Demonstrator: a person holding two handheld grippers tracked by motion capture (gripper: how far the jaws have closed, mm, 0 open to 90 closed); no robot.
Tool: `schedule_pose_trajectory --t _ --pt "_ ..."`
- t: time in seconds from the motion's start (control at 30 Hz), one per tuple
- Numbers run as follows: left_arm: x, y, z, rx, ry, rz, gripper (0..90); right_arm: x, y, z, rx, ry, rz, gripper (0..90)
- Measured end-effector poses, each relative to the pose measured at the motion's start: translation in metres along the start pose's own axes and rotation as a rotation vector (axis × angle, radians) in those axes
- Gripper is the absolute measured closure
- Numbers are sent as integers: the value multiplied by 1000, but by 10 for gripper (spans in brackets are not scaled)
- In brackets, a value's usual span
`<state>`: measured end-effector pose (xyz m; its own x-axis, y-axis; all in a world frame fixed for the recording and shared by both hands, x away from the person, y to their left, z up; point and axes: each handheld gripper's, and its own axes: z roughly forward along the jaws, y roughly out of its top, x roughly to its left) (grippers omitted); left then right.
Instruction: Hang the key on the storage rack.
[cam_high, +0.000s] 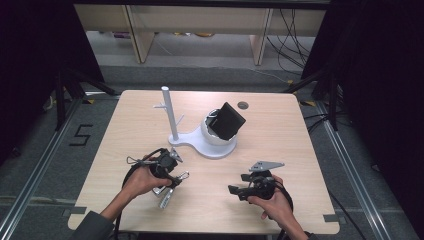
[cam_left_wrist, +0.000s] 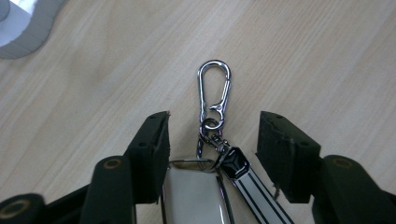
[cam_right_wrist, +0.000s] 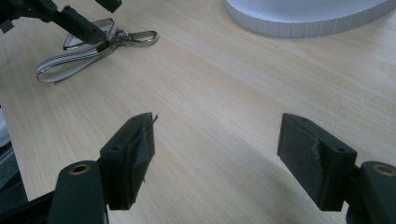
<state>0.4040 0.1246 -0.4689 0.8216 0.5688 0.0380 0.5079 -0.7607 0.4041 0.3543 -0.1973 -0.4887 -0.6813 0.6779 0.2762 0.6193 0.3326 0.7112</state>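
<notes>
The keys (cam_left_wrist: 205, 186) lie flat on the worktop (cam_left_wrist: 327, 56) at lower centre of the left claw view, right between the spread left claw (cam_left_wrist: 212, 140), so I'd guess a grab's next: just squeeze; the right claw (cam_right_wrist: 215, 149), spread too, hovers lower right in the high view.

A lab set up for recording — black curtains (cam_high: 30, 60) hang left and right of a lone wooden table (cam_high: 280, 125). Metal rails (cam_high: 35, 170) run along the grey floor, loose cables (cam_high: 292, 35) trail at the far right, and a taped "5" (cam_high: 80, 135) marks the floor — no home furnishings.
</notes>
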Motion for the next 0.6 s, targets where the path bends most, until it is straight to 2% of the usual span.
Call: schedule_pose_trajectory --t 0.03,0.1,0.13,0.17,0.23,0.3,0.47,0.5,0.53,0.57,0.6 --pt "0 2 1 13 -9 7 453 0 0 0 3 -1 -1 285" --pt "0 5 3 11 -14 -5 486 0 0 -1 5 -1 -3 285" --pt "0 6 5 24 -14 9 506 2 -1 0 2 11 32 285" --pt "-1 7 7 41 -20 7 522 0 0 0 -4 7 0 286" --pt "0 11 10 62 -8 28 535 0 0 0 -7 3 -1 291" --pt "0 14 13 78 -21 23 569 -1 0 -1 -4 -13 -7 293" --pt "0 19 18 127 -36 36 625 1 1 -2 -2 0 7 310" --pt "0 20 19 137 -41 29 639 0 1 -2 -5 -5 -10 310" --pt "0 20 20 147 -33 36 655 3 1 -2 3 6 21 310" --pt "0 21 21 164 -35 42 667 1 1 -1 -12 0 -21 310" --pt "0 21 22 171 -44 36 671 1 1 -1 -11 1 -24 310"
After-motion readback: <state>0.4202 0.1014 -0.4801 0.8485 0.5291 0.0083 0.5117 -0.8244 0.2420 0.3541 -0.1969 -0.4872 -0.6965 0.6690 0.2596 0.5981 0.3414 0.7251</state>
